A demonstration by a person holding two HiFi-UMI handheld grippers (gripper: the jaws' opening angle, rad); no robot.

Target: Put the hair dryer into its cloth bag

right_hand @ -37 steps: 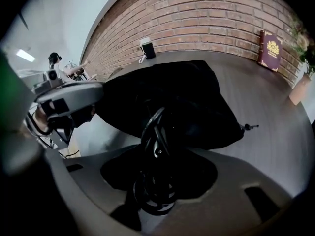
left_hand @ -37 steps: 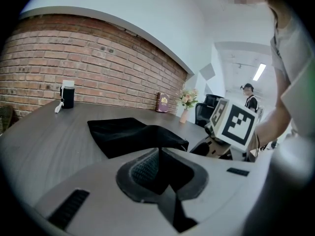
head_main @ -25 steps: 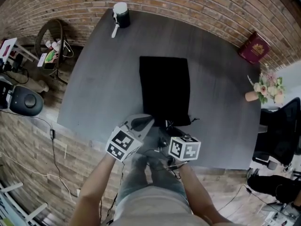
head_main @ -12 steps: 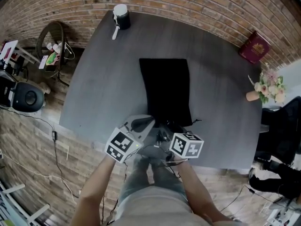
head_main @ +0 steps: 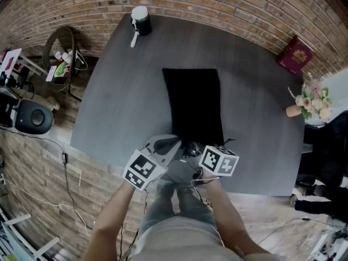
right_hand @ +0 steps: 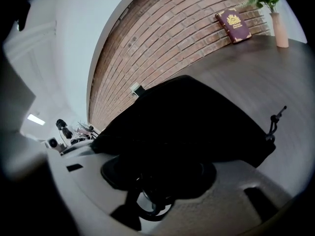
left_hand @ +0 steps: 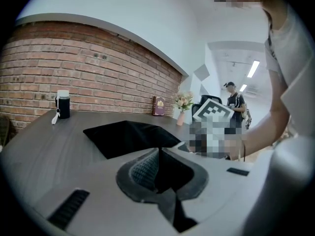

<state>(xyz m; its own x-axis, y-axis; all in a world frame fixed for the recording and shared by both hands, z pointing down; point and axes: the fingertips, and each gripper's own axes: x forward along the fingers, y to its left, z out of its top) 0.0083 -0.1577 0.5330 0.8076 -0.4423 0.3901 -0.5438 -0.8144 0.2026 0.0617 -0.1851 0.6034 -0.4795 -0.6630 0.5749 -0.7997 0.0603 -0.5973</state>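
A black cloth bag [head_main: 193, 102] lies lengthwise on the dark grey table [head_main: 119, 102], its mouth and drawstring [head_main: 228, 140] toward me. My left gripper [head_main: 169, 142] is at the bag's near left corner. In the left gripper view its jaws [left_hand: 158, 154] are closed together right at the edge of the bag [left_hand: 130, 134]. My right gripper [head_main: 192, 151] holds a dark hair dryer [head_main: 190, 148] at the bag's mouth, and its cord [head_main: 199, 182] hangs off the table edge. In the right gripper view the raised bag [right_hand: 197, 117] fills the space ahead of the jaws [right_hand: 162, 181], with a cord loop [right_hand: 152, 208] below.
A black and white cylinder [head_main: 140, 16] stands at the far left of the table. A red book [head_main: 294, 54] leans on the brick wall, and a vase of flowers [head_main: 304, 102] is at the right edge. A black chair [head_main: 326, 151] stands right of the table. A person [left_hand: 235, 102] stands far off.
My right gripper has moved toward the bag's mouth and rolled a little, carrying the dark hair dryer with it. The left gripper has stayed where it was.
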